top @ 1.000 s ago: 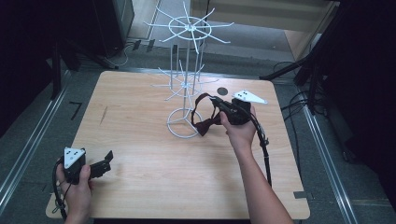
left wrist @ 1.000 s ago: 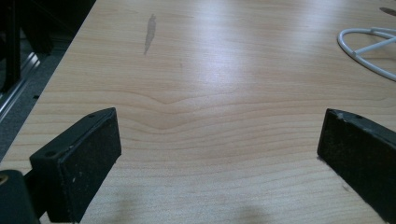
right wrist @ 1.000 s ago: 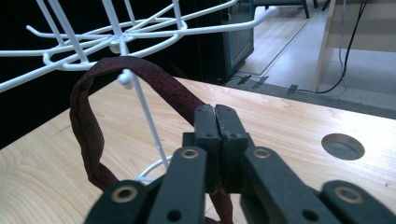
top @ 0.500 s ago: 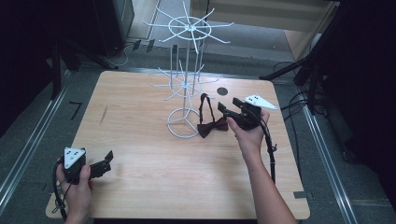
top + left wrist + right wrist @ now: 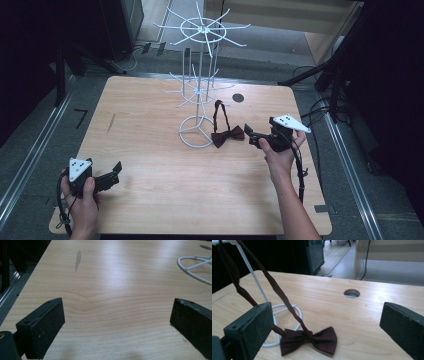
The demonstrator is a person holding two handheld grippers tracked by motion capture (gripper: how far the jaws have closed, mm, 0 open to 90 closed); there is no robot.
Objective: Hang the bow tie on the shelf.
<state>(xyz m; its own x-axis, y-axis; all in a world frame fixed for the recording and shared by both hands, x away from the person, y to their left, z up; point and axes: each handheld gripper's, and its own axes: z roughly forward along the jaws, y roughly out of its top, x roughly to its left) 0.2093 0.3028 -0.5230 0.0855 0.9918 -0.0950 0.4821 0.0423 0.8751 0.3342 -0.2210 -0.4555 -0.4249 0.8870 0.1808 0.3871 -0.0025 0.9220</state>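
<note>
Maroon bow tie (image 5: pixel 227 135) w/ strap prob. hooked on rack (image 5: pixel 199 95).

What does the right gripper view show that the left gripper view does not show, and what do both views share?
The right gripper view alone shows the dark red fabric bow tie lying on the table, its strap rising to the stand, and the round hole in the tabletop. The left gripper view alone shows a grey elongated mark on the wood. Both show the light wooden table, the white wire stand's ring base, and open black jaws.
</note>
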